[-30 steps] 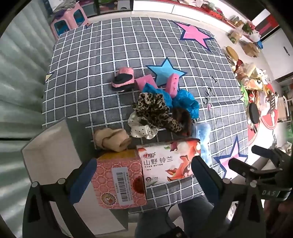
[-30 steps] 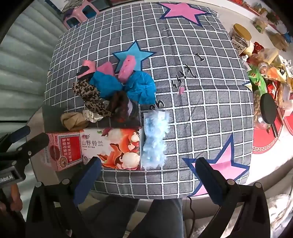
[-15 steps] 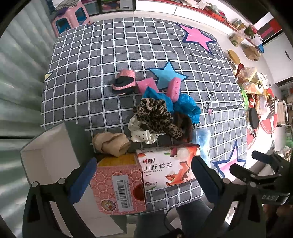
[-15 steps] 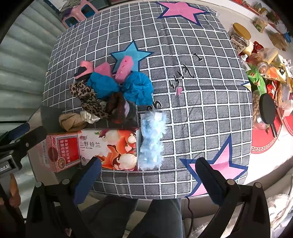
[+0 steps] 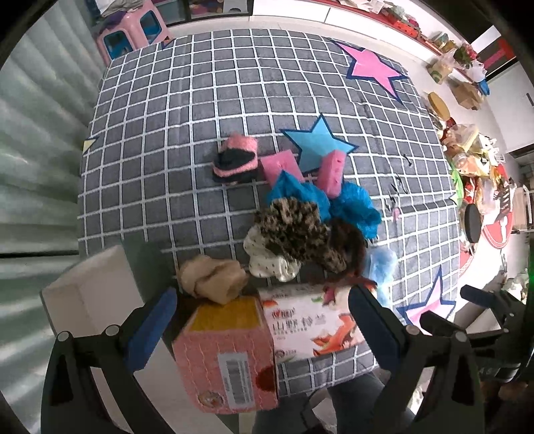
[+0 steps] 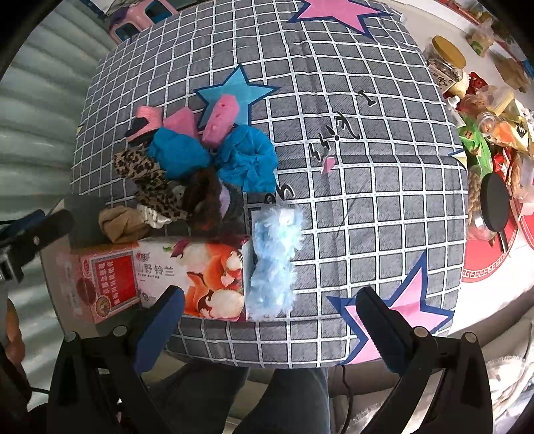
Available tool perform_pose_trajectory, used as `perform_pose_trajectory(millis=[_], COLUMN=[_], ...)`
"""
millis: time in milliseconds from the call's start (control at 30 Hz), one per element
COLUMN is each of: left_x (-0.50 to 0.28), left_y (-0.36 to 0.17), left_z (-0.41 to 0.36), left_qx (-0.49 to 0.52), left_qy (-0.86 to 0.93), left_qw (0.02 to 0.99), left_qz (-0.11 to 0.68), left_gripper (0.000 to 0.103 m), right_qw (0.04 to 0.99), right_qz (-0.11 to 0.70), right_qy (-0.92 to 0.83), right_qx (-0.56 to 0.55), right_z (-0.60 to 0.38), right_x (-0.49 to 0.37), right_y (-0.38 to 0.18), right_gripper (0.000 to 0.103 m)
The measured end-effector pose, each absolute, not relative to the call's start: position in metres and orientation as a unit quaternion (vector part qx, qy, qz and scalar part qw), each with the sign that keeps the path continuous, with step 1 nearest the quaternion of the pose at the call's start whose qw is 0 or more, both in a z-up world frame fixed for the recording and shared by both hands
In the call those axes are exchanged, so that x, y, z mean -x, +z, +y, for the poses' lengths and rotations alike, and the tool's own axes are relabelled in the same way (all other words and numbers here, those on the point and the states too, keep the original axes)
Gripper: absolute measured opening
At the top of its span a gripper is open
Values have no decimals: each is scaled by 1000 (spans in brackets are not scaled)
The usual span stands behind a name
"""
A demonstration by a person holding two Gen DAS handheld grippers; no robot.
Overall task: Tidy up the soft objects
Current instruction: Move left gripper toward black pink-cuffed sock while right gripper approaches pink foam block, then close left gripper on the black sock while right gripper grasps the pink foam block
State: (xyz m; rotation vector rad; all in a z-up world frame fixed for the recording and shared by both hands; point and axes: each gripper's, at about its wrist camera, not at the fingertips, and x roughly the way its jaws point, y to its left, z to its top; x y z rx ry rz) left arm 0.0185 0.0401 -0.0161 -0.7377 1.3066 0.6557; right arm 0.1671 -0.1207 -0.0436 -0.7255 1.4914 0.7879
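Observation:
A heap of soft things lies on the grey checked cloth (image 5: 187, 133): a leopard scrunchie (image 5: 293, 230), blue ruffled pieces (image 6: 247, 157), pink sponges (image 5: 330, 170), a pink-and-black knit piece (image 5: 235, 163), a beige scrunchie (image 5: 210, 277) and a fluffy light-blue strip (image 6: 273, 260). Two tissue packs, pink (image 5: 230, 354) and white-orange (image 6: 197, 277), sit at the near edge. My left gripper (image 5: 260, 320) hangs open over the pink pack. Open too, my right gripper (image 6: 270, 327) hovers near the fluffy strip. Neither holds anything.
A white open box (image 5: 90, 300) stands left of the pink pack. Jars and snack packets (image 6: 490, 133) crowd the right side beyond the cloth. A pink stool (image 5: 133, 30) stands at the far left. The person's legs (image 6: 283, 394) show below the near edge.
Both grippers have drifted a little closer and lower toward the near edge. The tissue packs sit larger in the left view. Nothing was picked up.

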Motion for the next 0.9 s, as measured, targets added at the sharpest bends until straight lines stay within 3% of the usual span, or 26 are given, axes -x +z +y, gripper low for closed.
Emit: perform_pose_trajectory(millis=[900], left_x=[-60], left_y=[-65], left_z=[128], left_qx=[315], left_qy=[335], left_qw=[628], left_qz=[627], left_gripper=[103], right_qw=[588], right_qz=[649], right_qy=[350], right_qx=[333], right_z=[-36], right_x=[-226], right_y=[-82], right_gripper=[103])
